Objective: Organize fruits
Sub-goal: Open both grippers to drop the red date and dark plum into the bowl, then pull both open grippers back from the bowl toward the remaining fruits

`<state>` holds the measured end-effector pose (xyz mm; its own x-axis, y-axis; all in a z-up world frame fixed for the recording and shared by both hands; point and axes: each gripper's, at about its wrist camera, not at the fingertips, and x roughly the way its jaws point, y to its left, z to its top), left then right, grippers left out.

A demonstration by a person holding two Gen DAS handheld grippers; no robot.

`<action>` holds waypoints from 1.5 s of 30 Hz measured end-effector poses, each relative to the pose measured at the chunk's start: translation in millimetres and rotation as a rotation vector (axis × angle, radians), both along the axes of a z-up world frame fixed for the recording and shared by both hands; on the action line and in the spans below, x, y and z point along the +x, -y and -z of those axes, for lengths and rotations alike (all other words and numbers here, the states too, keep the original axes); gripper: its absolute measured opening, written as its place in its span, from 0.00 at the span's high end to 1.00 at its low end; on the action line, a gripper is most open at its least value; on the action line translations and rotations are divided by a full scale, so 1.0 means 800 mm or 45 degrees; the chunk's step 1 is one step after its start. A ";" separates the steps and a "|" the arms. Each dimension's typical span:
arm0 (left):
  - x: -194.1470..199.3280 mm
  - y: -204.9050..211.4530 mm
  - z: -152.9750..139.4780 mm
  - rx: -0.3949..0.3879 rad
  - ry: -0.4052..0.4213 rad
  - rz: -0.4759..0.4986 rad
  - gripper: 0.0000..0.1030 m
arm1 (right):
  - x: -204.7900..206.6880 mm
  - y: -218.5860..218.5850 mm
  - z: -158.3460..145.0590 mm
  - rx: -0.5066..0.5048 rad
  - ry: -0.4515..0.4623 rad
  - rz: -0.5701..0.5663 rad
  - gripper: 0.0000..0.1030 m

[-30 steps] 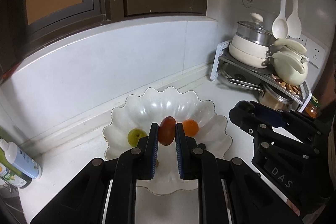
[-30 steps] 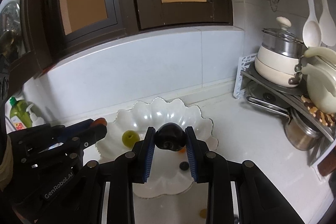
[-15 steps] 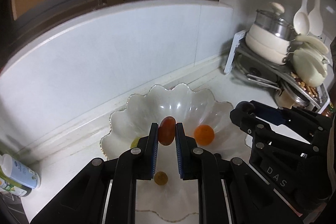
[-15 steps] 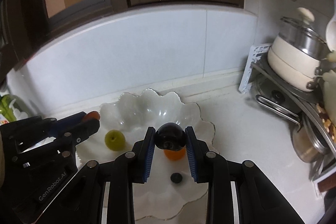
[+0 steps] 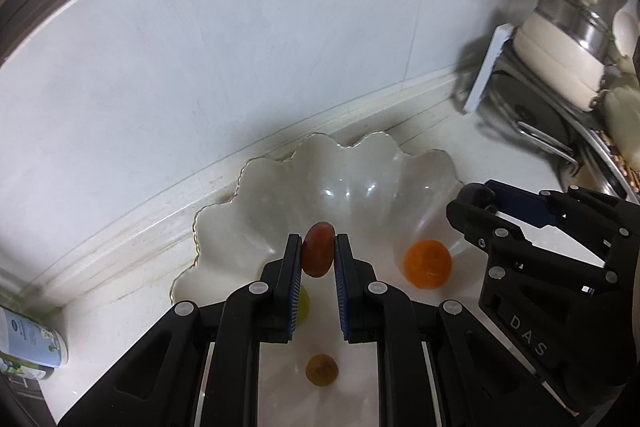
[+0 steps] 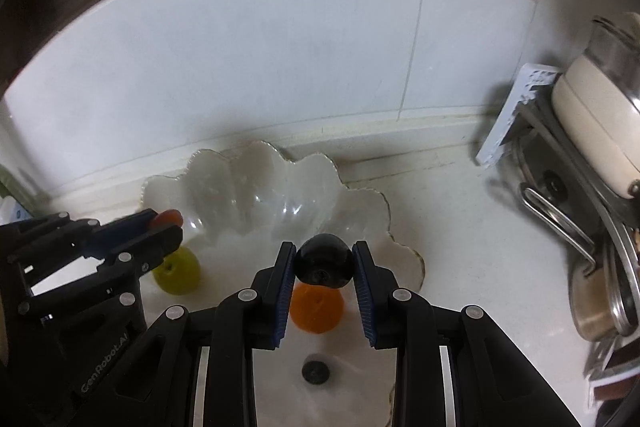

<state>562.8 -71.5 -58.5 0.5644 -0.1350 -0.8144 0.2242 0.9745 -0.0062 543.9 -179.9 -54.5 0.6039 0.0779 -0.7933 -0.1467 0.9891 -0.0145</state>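
A white scalloped bowl (image 5: pixel 352 167) (image 6: pixel 248 179) sits on the counter against the tiled wall. My left gripper (image 5: pixel 317 247) is shut on a small red oval fruit (image 5: pixel 317 254) above the bowl's inside. My right gripper (image 6: pixel 323 259) is shut on a round black fruit (image 6: pixel 323 265), also over the bowl. In the bowl lie an orange fruit (image 5: pixel 427 264) (image 6: pixel 317 309), a yellow-green fruit (image 6: pixel 177 273) partly hidden behind the left fingers (image 5: pixel 294 269), a small brown fruit (image 5: pixel 321 369) and a small dark one (image 6: pixel 315 371). Each gripper shows in the other's view: the right gripper (image 5: pixel 476 205) and the left gripper (image 6: pixel 166 223).
A metal rack (image 6: pixel 516 115) with a cream pot (image 5: pixel 560 47) and pans stands at the right on the counter. A labelled bottle (image 5: pixel 28 339) lies at the far left edge. A dark window frame runs above the white tiles.
Both grippers have moved forward and down towards the bowl, each still holding its fruit. The bowl and its fruits now look larger and closer.
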 end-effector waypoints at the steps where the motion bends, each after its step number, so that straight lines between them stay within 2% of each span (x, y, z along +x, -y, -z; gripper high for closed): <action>1: 0.005 0.000 0.004 0.003 -0.017 0.000 0.83 | 0.004 0.000 0.002 0.006 -0.013 0.000 0.71; 9: 0.028 -0.002 0.018 0.038 -0.070 -0.039 0.82 | 0.028 -0.003 0.015 0.000 -0.098 -0.014 0.70; 13: 0.030 -0.005 0.018 0.049 -0.071 -0.063 0.62 | 0.033 -0.003 0.017 -0.001 -0.121 -0.008 0.69; 15: 0.028 -0.006 0.015 0.062 -0.062 -0.066 0.62 | 0.033 -0.001 0.015 0.012 -0.125 -0.003 0.63; 20: 0.017 -0.011 0.005 0.086 -0.035 -0.088 0.59 | 0.024 0.006 0.008 0.020 -0.103 0.014 0.62; 27: -0.016 -0.010 -0.015 0.129 0.015 -0.089 0.59 | -0.013 0.018 -0.018 -0.013 -0.019 0.048 0.62; 38: -0.084 0.003 -0.050 0.153 0.137 -0.058 0.58 | -0.079 0.035 -0.053 0.038 0.084 0.044 0.62; 45: -0.129 0.007 -0.066 0.128 0.211 -0.039 0.58 | -0.126 0.043 -0.066 0.030 0.162 0.069 0.62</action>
<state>459.7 -77.3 -5.5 0.6947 -0.0382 -0.7183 0.1841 0.9748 0.1262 443.4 -213.9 -1.4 0.7033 0.0599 -0.7083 -0.0913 0.9958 -0.0065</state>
